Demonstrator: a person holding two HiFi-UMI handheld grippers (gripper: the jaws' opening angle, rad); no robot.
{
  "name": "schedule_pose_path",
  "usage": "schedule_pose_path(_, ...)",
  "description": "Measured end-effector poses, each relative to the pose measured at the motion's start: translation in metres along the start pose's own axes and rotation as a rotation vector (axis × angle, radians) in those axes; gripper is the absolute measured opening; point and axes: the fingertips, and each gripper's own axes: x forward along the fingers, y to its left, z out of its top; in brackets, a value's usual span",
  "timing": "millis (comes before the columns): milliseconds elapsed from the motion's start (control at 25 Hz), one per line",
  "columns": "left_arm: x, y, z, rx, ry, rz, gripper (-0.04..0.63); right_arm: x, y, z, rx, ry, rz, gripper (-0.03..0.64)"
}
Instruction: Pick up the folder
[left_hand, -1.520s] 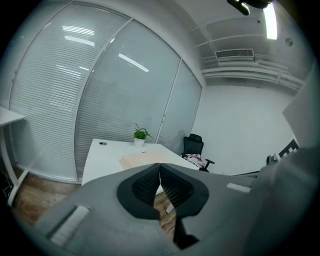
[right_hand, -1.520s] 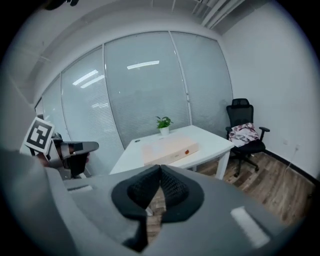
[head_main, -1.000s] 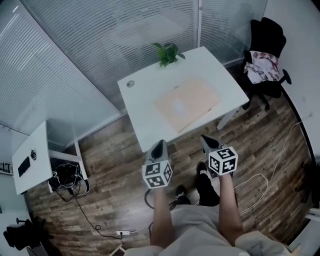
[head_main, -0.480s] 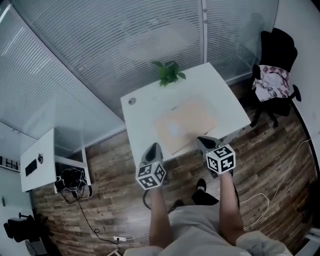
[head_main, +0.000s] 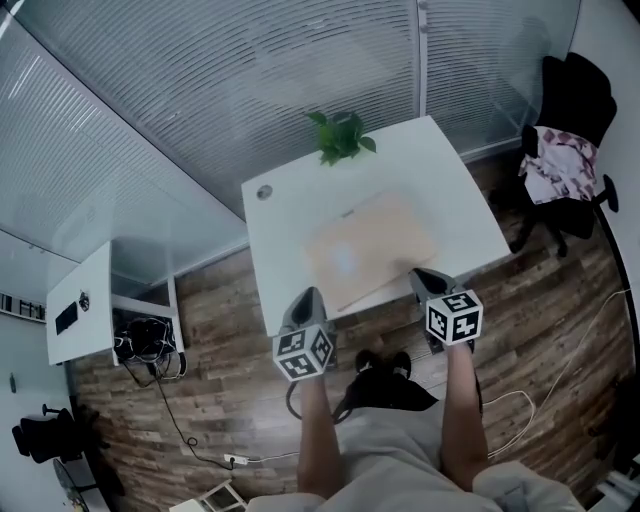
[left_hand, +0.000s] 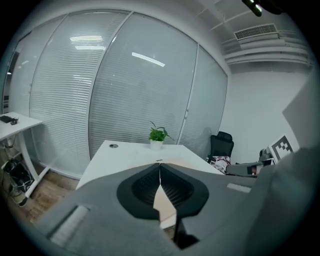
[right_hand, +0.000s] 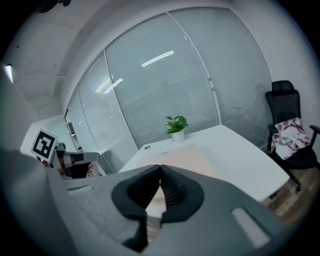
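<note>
A pale orange folder (head_main: 370, 248) lies flat on the white table (head_main: 290, 230), near its front edge. My left gripper (head_main: 310, 297) hovers at the table's front edge, left of the folder's near corner, shut and empty. The right gripper (head_main: 426, 276) hangs over the front edge by the folder's right near corner, also shut with nothing in it. In the left gripper view the folder (left_hand: 186, 163) shows beyond the closed jaws. From the right gripper view the folder (right_hand: 186, 156) lies just ahead of the closed jaws.
A small potted plant (head_main: 340, 135) stands at the table's far edge, and a round cable hole (head_main: 264, 192) is at the far left corner. A black office chair (head_main: 566, 150) with cloth on it stands at right. A second white desk (head_main: 80, 315) stands at left, cables on the wooden floor.
Both grippers have come forward from over the floor to the table's front edge, the right one further. Both stayed shut.
</note>
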Motion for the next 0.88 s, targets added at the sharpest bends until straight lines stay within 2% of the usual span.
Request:
schedule_pose_path(200, 0.014, 0.015, -0.004, -0.01, 0.024, 0.016, 0.009, 0.023, -0.003, 0.006, 0.038, 0.0, 0.014, 0.002)
schedule_pose_path(440, 0.041, 0.037, 0.018, -0.039, -0.004, 0.016, 0.009, 0.05, -0.013, 0.031, 0.024, 0.004, -0.022, 0.002)
schedule_pose_path(760, 0.087, 0.069, 0.038, -0.06, -0.009, -0.016, 0.009, 0.104, -0.011, 0.062, -0.038, 0.011, -0.032, 0.002)
schedule_pose_path(880, 0.098, 0.08, 0.038, -0.07, -0.011, -0.053, 0.01, 0.123, -0.005, 0.069, -0.076, 0.025, 0.001, 0.002)
